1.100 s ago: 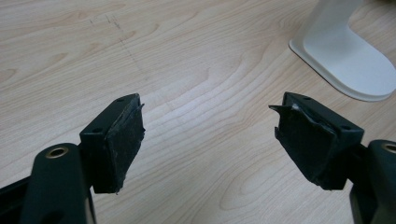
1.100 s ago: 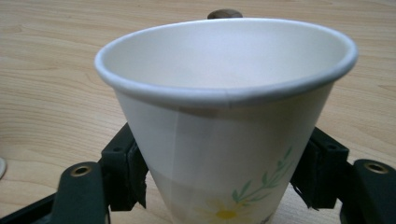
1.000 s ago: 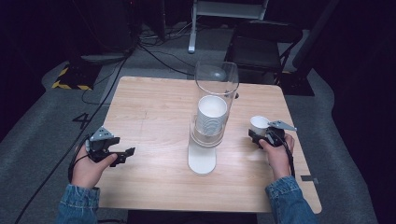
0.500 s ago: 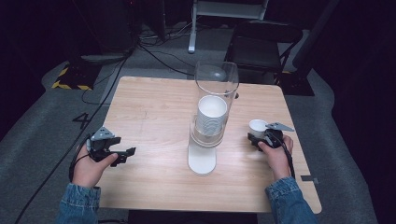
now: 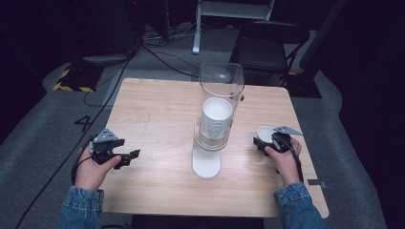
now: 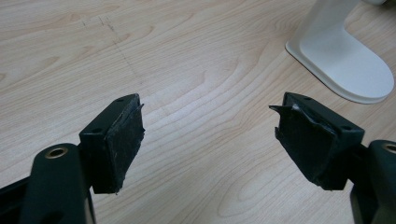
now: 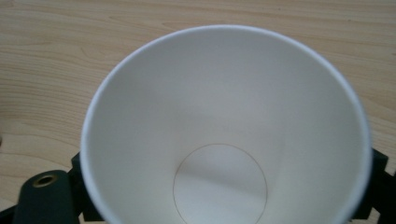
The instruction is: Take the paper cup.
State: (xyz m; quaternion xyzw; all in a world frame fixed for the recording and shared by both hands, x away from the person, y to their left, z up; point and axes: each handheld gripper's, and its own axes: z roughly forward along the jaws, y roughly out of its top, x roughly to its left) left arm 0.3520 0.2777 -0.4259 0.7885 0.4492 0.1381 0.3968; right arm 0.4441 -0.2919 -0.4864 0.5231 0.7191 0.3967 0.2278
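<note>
Beside the table (image 5: 157, 109), "4" (image 5: 84, 122) marks the floor.

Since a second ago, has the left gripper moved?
No. The left gripper sits at the same spot on the table, left of the stand's white base.

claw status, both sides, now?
Left claw: open, nothing between its jaws.
Right claw: jaws have just been opening; white paper cup sits between them; no press visible.
</note>
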